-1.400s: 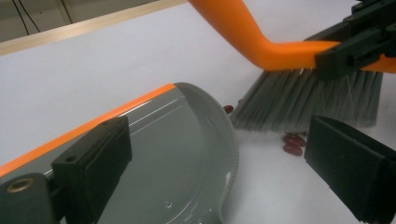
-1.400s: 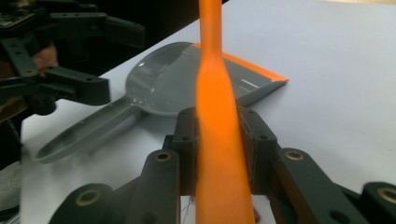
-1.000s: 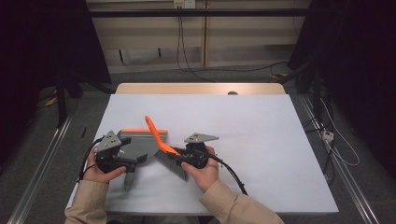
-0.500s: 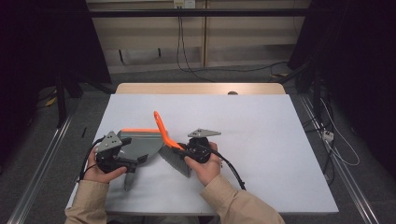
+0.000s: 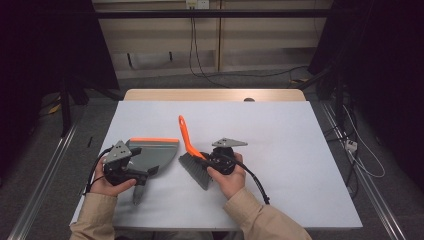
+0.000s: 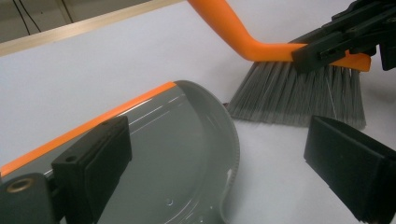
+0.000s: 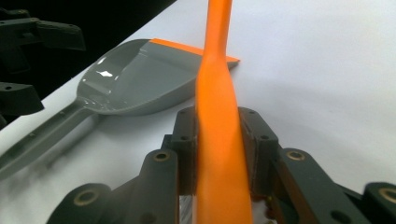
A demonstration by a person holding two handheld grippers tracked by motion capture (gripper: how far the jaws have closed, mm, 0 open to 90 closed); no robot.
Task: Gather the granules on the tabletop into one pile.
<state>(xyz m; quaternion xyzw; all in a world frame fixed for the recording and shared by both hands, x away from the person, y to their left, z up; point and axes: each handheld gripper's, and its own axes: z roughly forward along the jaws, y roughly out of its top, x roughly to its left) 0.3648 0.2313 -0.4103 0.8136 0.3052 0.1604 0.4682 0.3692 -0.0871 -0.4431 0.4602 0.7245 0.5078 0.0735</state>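
Observation:
A grey dustpan [image 5: 155,152] with an orange front lip lies flat on the white table [image 5: 300,150], left of centre. My left gripper [image 5: 142,172] hovers over its rear end. In the left gripper view the left gripper [image 6: 219,154] is open, one jaw over the dustpan [image 6: 177,158], the other over bare table. A hand brush [image 5: 186,135] with an orange handle and grey bristles [image 5: 196,169] stands just right of the pan. My right gripper [image 5: 206,160] is shut on its handle [image 7: 217,140] near the bristle head, and the bristles [image 6: 294,93] rest on the table beside the pan's side wall.
The pan's thin grey handle [image 5: 138,192] points toward the table's front edge. A wooden strip [image 5: 215,95] borders the far edge. Cables [image 5: 255,182] trail from both grippers. The right half of the table is bare white surface.
My right gripper has carried the brush to the right, off the dustpan, and its handle now stands steeper. The left gripper and the dustpan have stayed put.

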